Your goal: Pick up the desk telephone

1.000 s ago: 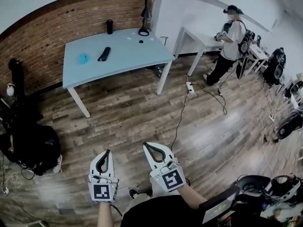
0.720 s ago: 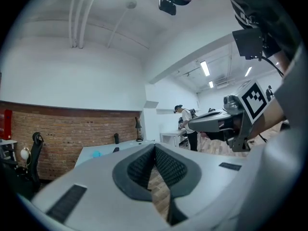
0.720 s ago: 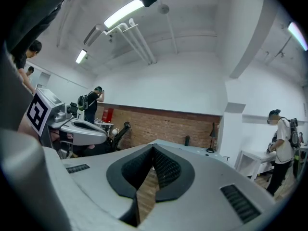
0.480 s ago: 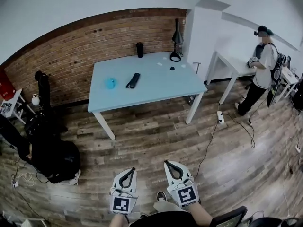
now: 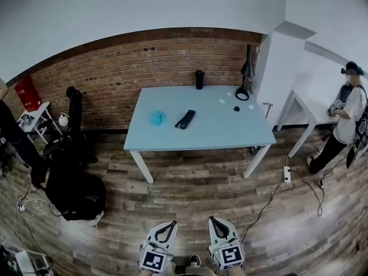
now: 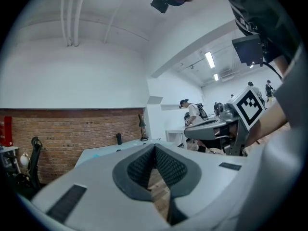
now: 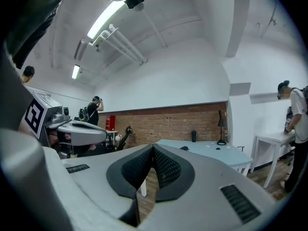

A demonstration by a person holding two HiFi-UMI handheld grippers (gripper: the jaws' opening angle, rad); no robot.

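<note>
Across the room on the pale blue tabletop (image 5: 230,134) lies the dark desk telephone (image 5: 185,119), well apart from your left gripper (image 5: 171,224) and right gripper (image 5: 213,219), both held low with jaws together and empty, presumably because you have not yet reached it.

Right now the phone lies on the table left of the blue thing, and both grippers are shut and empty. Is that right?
No. The head view shows the phone right of the blue thing on the table. The left gripper and right gripper are shut and empty, as you say.
</note>
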